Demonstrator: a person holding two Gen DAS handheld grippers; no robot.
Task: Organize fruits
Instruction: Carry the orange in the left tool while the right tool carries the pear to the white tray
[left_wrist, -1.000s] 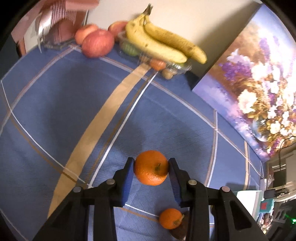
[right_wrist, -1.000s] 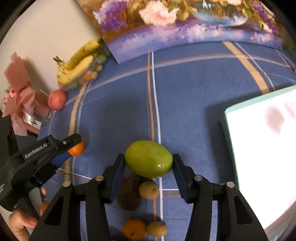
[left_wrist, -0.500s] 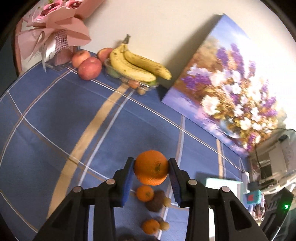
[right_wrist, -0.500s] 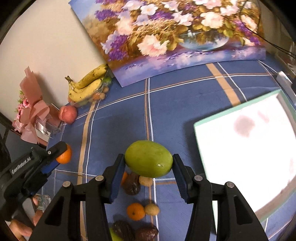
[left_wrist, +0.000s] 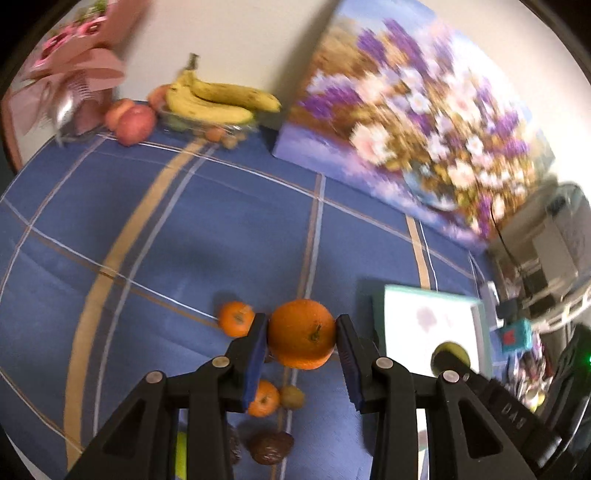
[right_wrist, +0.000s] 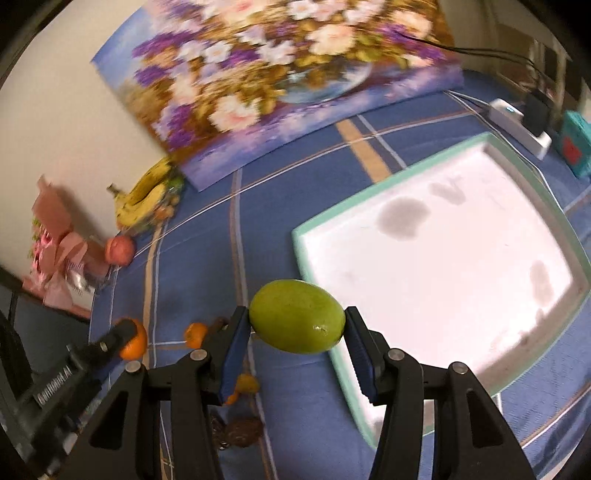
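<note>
Mid-carry, both hands loaded. Left tongs (left_wrist: 301, 345) clamp an orange (left_wrist: 301, 339), held above the table (left_wrist: 147, 229). Right tongs (right_wrist: 295, 332) clamp a green fruit (right_wrist: 297, 316), probably a mango, just off the tray's (right_wrist: 314, 230) near-left corner. Tray is white inside with a teal rim and has no fruit in it; only grey smudges.

Loose fruit on the cloth below: small oranges (left_wrist: 236, 319), brown fruits (left_wrist: 271, 447), a small yellowish one (left_wrist: 292, 397). Bananas (left_wrist: 218, 99) and apples (left_wrist: 135, 120) sit by the far wall.

My read: transport step, drop-off looks like the tray. Next: bring each fruit over the tray floor, lower, open the tongs one at a time, spaced apart so they don't roll together. Green one is closer, so it goes first.
</note>
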